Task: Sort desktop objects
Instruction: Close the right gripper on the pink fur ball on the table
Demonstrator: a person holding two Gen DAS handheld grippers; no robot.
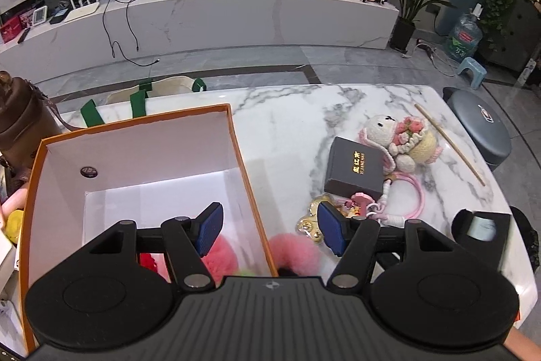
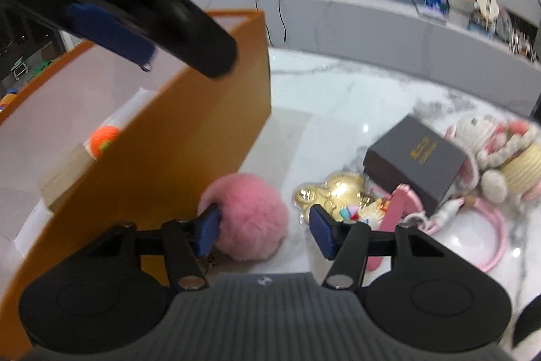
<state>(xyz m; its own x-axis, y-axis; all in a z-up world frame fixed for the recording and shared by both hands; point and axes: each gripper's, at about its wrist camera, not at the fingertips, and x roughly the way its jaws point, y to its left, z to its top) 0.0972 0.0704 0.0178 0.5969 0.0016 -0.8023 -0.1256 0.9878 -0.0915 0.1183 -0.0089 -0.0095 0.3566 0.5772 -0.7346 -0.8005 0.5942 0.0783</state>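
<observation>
An orange box (image 1: 244, 178) with a white inside stands at the table's left. My left gripper (image 1: 272, 230) hangs open astride the box's right wall, one pad inside and one outside, with nothing held. A fluffy pink pompom (image 2: 248, 215) lies on the marble just outside that wall (image 2: 169, 141). My right gripper (image 2: 266, 232) is low around it and open: the left pad touches the fluff, the right pad stands clear. A second pink pompom (image 1: 219, 256) and an orange ball (image 2: 103, 139) lie in the box. The left gripper's finger (image 2: 189, 32) shows overhead in the right wrist view.
To the right lie a gold bear charm (image 2: 338, 192), a black gift box (image 1: 355, 170), a crochet bunny (image 1: 399, 137), a pink strap keychain (image 1: 417, 192) and a wooden stick (image 1: 449, 144). A brown bag (image 1: 20, 131) stands at the left, a grey stool (image 1: 480, 131) beyond the right edge.
</observation>
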